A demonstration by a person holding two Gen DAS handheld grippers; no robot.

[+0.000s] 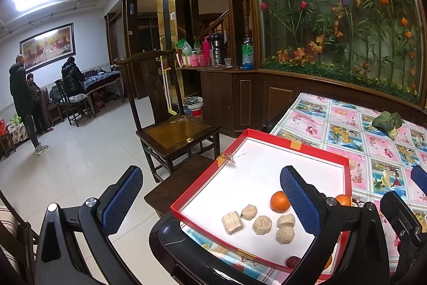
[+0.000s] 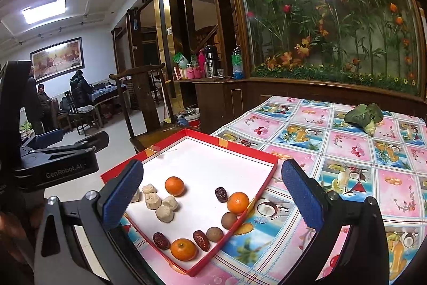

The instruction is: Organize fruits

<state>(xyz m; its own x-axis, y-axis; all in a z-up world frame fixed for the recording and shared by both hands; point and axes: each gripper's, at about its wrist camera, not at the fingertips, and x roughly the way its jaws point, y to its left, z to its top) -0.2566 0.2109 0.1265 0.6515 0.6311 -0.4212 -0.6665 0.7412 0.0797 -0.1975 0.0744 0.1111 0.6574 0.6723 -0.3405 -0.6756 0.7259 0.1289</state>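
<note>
Both the left gripper point(image 1: 210, 202) and right gripper point(image 2: 213, 196) hover with jaws apart and empty over the red tray point(image 2: 263, 187). Likely best: lower the right straight onto the mandarin point(image 2: 237, 202) at four o'clock, clear of the neighbouring longan point(image 2: 229, 220).

The shallow box point(image 2: 267, 179) has a red rim and a white floor, holding orange mandarins point(image 2: 174, 186), dark reddish-brown dates point(image 2: 221, 194) and pale beige chunks point(image 2: 165, 213). The tablecloth point(image 2: 347, 167) shows pink and blue squares printed with fruit pictures. Both grippers' finger pads point(image 1: 300, 200) are blue with a fine dimpled grid on black frames.
</note>
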